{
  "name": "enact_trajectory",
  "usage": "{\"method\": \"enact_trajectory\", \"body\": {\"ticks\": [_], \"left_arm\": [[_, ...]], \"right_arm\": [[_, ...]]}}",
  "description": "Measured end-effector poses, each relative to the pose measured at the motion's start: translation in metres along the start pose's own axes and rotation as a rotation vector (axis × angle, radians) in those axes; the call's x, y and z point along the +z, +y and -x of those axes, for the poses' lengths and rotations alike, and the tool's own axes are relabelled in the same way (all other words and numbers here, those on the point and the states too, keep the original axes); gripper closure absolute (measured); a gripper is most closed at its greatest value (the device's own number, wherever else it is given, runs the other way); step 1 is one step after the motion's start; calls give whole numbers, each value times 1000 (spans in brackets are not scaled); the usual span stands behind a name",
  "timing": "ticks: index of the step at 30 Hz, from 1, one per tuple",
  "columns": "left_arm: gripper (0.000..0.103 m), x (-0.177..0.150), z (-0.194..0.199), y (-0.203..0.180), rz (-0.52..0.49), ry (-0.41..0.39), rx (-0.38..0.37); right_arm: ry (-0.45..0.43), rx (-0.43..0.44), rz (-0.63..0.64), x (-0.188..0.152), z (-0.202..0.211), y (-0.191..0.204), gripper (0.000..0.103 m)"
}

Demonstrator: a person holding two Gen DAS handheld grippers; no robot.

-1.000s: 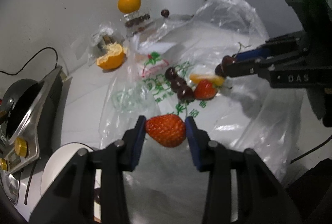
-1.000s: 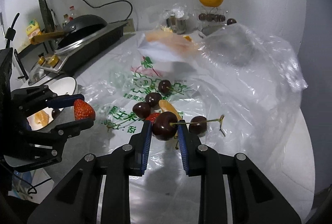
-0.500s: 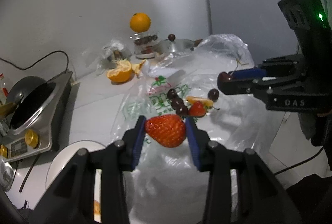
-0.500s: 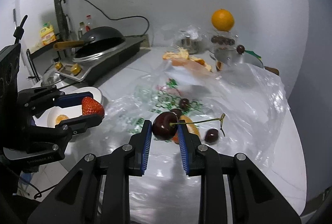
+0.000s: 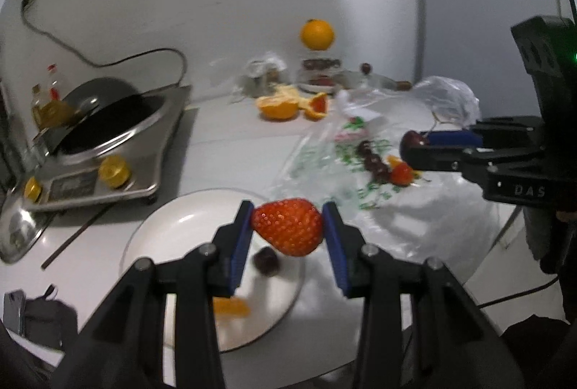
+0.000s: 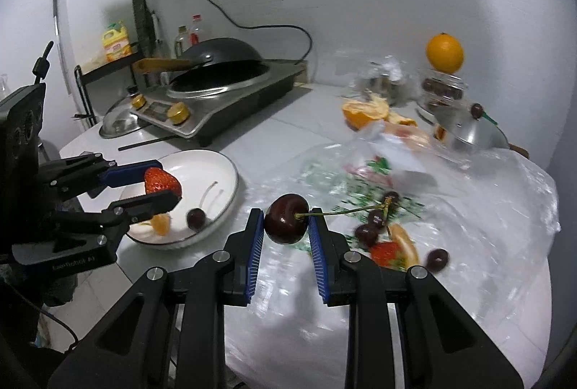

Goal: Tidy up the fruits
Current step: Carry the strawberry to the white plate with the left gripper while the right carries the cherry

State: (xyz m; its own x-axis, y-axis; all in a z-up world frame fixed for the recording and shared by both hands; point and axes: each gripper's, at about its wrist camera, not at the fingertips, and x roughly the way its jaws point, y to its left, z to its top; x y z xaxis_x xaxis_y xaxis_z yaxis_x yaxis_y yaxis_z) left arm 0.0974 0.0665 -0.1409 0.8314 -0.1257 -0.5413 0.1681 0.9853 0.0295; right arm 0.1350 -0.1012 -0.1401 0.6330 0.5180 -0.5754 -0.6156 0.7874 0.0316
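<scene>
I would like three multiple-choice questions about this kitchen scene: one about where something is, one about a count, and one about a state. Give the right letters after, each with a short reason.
1. Where is the whole orange?
A. On top of a clear jar
B. On the white plate
C. Inside the black pan

2. How many pieces of fruit lie on the white plate?
A. None
B. Two
C. Five

3. What is the state of the right gripper?
A. Open and empty
B. Shut on a strawberry
C. Shut on a cherry

Answers:
1. A: the orange sits on the clear jar by the wall.
2. B: only a dark cherry and an orange segment lie on it; the strawberry is in the left gripper, above the plate.
3. C: its blue pads press a stemmed cherry from both sides.
</scene>
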Motion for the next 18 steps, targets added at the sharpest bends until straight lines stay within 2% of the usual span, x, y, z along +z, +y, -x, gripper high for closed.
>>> {"method": "enact_trajectory", "body": {"ticks": [10,18], "left_arm": [[63,-19,9,57,101,-12,87],[63,-35,-2,87,145,24,139]], "right_arm": [[27,43,51,11,-23,37,76],[68,102,89,14,-50,70,76]]}}
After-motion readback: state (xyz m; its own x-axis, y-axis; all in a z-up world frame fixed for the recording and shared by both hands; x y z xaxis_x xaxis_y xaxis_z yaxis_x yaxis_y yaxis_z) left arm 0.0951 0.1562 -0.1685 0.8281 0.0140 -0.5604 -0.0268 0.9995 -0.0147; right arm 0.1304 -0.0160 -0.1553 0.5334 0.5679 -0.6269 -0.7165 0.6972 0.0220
